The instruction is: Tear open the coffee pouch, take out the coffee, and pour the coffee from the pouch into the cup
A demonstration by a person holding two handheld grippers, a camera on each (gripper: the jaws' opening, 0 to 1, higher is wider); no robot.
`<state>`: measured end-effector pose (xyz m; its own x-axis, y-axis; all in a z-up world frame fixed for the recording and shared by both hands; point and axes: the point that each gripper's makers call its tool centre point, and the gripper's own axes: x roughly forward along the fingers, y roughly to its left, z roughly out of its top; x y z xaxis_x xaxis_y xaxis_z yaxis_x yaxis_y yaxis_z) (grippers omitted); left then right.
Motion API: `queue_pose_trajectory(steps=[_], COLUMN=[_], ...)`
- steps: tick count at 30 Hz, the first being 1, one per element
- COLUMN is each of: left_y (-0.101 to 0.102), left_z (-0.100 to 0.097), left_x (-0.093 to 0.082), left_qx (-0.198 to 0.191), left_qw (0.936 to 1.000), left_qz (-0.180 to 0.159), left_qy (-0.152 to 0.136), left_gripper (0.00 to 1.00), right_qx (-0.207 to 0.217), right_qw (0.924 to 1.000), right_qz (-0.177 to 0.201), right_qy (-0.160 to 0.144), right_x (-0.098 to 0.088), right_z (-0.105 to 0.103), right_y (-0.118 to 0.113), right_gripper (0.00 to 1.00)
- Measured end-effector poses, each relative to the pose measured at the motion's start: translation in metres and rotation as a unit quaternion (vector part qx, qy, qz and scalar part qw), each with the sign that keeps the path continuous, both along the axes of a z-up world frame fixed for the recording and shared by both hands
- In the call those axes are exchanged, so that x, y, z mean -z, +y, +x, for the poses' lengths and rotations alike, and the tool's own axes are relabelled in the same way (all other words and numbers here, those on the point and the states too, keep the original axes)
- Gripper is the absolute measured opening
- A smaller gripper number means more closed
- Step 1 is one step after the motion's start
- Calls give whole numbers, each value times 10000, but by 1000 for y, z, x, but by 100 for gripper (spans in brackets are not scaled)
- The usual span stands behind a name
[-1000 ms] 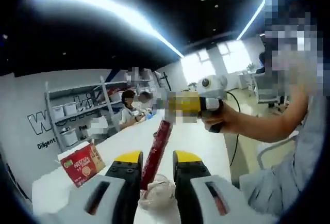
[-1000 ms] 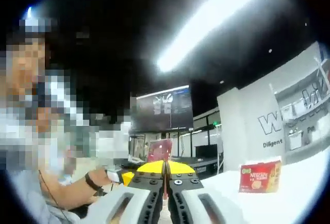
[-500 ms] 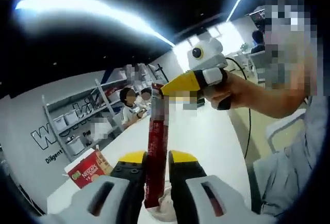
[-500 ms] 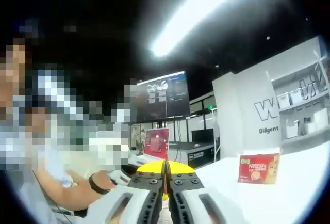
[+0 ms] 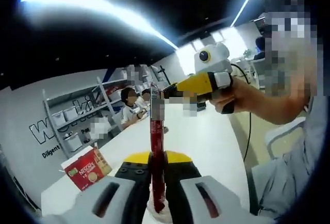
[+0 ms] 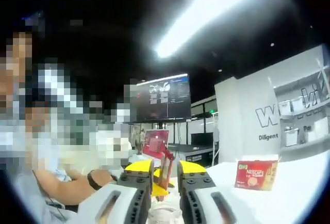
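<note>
Room: office-like space with a dark ceiling, long strip lights, a white wall with large partly cut-off lettering and the smaller word "Diligent" under it, and shelving (image 5: 77,121) holding white bins at left of the left gripper view.
Surface: long white table (image 5: 206,141) running away from the camera; seated people at its far end.
Box: red carton marked "NESCAFE" (image 5: 85,168), lower left of the left gripper view; same box at lower right of the right gripper view (image 6: 256,174).
Left gripper (image 5: 157,175): jaws closed tight on the coffee pouch (image 5: 156,146), a slim red stick standing upright at lower centre, its top blurred.
Right gripper (image 6: 165,175): jaws parted with a clear gap, holding nothing; seen in the left gripper view (image 5: 198,82) at upper right, held by a hand (image 5: 240,97), its yellow tip just beside the pouch top.
Cup (image 6: 164,214): pale rim at bottom centre, below the jaws.
Screen: dark monitor (image 6: 160,100), text unreadable.
</note>
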<state>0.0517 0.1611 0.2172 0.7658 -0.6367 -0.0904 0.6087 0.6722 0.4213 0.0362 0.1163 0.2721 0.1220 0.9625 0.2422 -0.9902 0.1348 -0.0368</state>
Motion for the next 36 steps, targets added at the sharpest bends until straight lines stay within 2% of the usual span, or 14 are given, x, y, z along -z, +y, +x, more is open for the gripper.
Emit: queue_pose_trajectory(steps=[3, 6, 7, 8, 11, 15, 17, 19, 25, 32, 36], left_y=[3, 2, 2, 3, 4, 7, 8, 9, 6, 4, 1], left_z=[1, 1, 1, 2, 4, 9, 11, 12, 10, 12, 9], left_x=[-5, -7, -8, -8, -12, -19, -21, -21, -21, -21, -22], left_qx=[-11, 23, 24, 27, 68, 63, 58, 31, 57, 84, 113], left_qw=[10000, 10000, 10000, 10000, 9998, 9992, 9989, 9987, 9987, 9989, 9990], left_qz=[-84, -68, -58, -54, -162, -361, -407, -436, -431, -388, -349], left_qy=[-6, 24, 32, 39, 92, 181, 218, 248, 264, 267, 248], left_gripper=[9, 9, 8, 8, 7, 6, 6, 6, 6, 6, 6], right_qx=[186, 270, 254, 248, 212, 154, -15, -66, -323, -340, -309], right_qw=[9998, 9993, 9987, 9985, 9960, 9931, 9876, 9855, 9774, 9729, 9703], right_qz=[-47, -255, -422, -455, -769, -917, -1111, -1261, -1635, -1758, -1720], right_qy=[-67, 20, 128, 159, 407, 721, 1105, 1130, 1298, 1461, 1671], right_x=[11, 29, 42, 45, 69, 83, 95, 103, 125, 133, 127], right_z=[10, 20, 23, 24, 29, 34, 32, 35, 38, 43, 55], right_y=[-2, 4, 10, 12, 27, 43, 52, 58, 68, 73, 72], right_gripper=[32, 43, 47, 50, 59, 67, 71, 75, 78, 78, 68])
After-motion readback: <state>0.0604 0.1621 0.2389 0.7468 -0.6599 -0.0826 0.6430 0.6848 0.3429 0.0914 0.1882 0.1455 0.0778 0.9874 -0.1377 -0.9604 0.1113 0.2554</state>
